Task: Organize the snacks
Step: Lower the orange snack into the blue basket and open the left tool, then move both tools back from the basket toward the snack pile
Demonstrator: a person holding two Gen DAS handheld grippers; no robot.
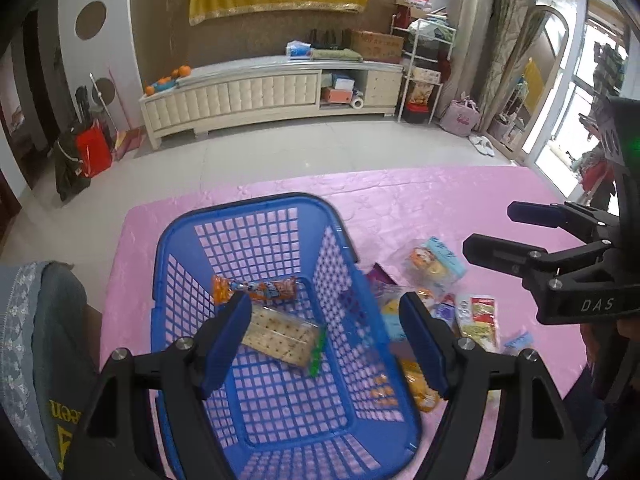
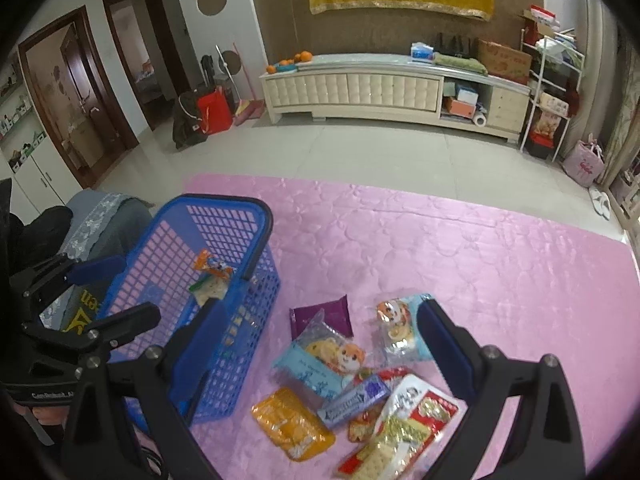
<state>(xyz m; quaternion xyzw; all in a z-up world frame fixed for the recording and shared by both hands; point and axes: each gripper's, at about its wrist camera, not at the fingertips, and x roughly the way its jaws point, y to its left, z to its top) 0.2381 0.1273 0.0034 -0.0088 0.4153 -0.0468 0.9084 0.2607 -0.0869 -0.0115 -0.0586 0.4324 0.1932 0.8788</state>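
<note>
Blue plastic basket (image 1: 280,420) sits on the pink-covered counter (image 1: 440,200), at abt 7 o'clock of the cloth in the left wrist view. Inside it: a clear-wrapped cracker pack (image 1: 280,338) lying flat on the floor grid, w/ an orange snack packet (image 1: 256,290) just beyond it at 12 o'clock. Left gripper (image 1: 324,340) hangs over the basket, fingers spread wide, nothing btwn them. Loose snack pile at 3 o'clock of the basket, on the cloth: purple packet (image 2: 324,314), light-blue hamster-print pack (image 2: 320,356), yellow pack (image 2: 292,424), blue-silver bar (image 2: 354,398), red-and-white cracker pack (image 2: 404,428). Right gripper (image 2: 320,344) is above that pile, fingers released & wide apart, gripping nothing. Cream TV cabinet (image 2: 360,88) far back at 12 o'clock.
</note>
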